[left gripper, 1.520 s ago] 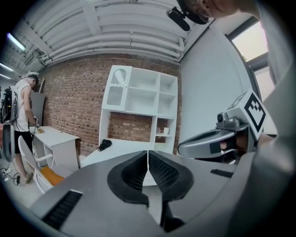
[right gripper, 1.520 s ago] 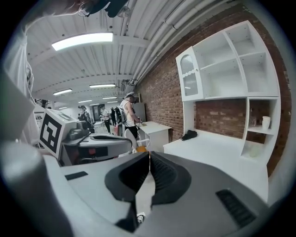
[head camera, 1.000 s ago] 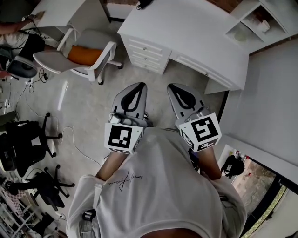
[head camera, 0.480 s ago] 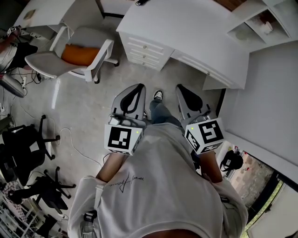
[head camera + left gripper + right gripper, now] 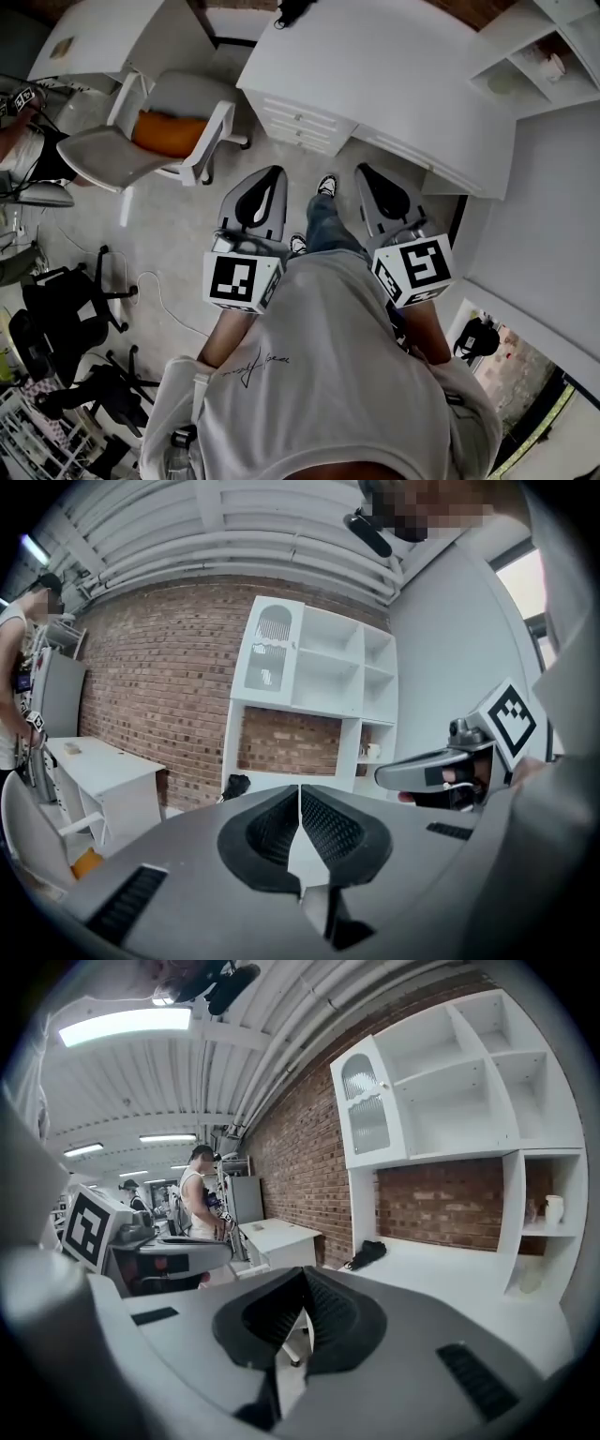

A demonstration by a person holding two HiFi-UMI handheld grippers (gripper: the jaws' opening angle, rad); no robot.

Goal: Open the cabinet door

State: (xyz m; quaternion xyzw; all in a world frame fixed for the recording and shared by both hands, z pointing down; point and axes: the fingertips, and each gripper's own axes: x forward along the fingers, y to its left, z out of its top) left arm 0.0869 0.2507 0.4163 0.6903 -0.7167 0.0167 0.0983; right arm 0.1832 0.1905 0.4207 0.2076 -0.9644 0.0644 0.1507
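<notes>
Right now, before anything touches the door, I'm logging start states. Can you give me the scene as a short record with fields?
left hand-held gripper: jaws together, nothing between them
right hand-held gripper: jaws together, nothing between them
cabinet door: arched, glazed, closed, upper left of the white shelf unit; neither gripper at it
desk: white, ahead of the person
black bag: lying on the desk
chair: white, orange cushion, left of the desk in the head view

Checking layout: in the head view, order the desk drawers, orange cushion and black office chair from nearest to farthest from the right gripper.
From the right gripper:
1. Desk drawers, ahead and left.
2. Orange cushion, on the white chair, farther left.
3. Black office chair, far lower left.
</notes>
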